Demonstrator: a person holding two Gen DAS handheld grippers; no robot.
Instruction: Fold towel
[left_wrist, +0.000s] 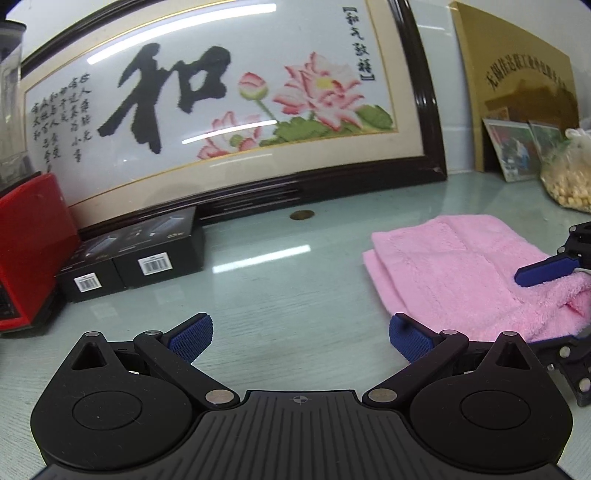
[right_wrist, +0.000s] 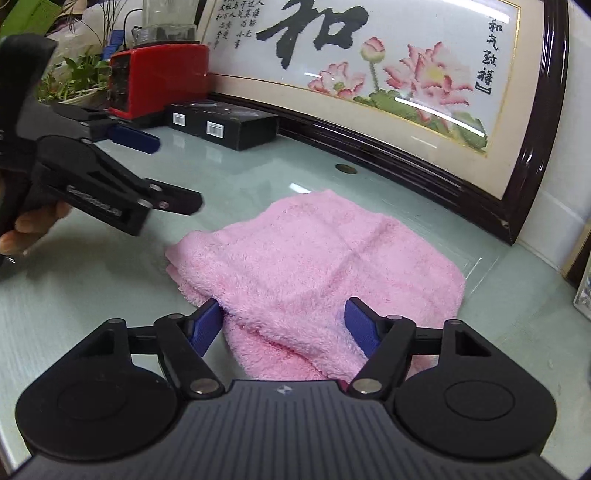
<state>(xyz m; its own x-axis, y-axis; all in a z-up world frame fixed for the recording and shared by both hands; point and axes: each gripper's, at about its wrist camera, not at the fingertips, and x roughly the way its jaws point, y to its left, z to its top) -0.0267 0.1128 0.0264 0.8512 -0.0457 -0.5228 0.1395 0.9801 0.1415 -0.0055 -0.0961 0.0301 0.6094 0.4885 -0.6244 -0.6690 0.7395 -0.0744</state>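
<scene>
A pink towel (right_wrist: 314, 254) lies folded on the glass-topped table (right_wrist: 92, 295), with layered edges showing at its left side. My right gripper (right_wrist: 283, 326) is open, its blue fingers (right_wrist: 207, 325) straddling the towel's near folded edge without closing on it. In the left wrist view, the towel (left_wrist: 461, 266) sits to the right, and one blue finger of the right gripper (left_wrist: 543, 271) rests over its near corner. My left gripper (left_wrist: 301, 338) is open above bare table, left of the towel, holding nothing. From the right wrist view, the left gripper (right_wrist: 162, 170) hovers at upper left, held in a hand (right_wrist: 33, 225).
A large framed embroidery (left_wrist: 229, 103) leans against the wall behind the table. Black boxes (left_wrist: 136, 254) and a red appliance (left_wrist: 29, 251) stand at the back left. A small brass disc (left_wrist: 301, 215) lies near the frame. A bag of beans (left_wrist: 569, 177) and photos (left_wrist: 511, 149) sit at back right.
</scene>
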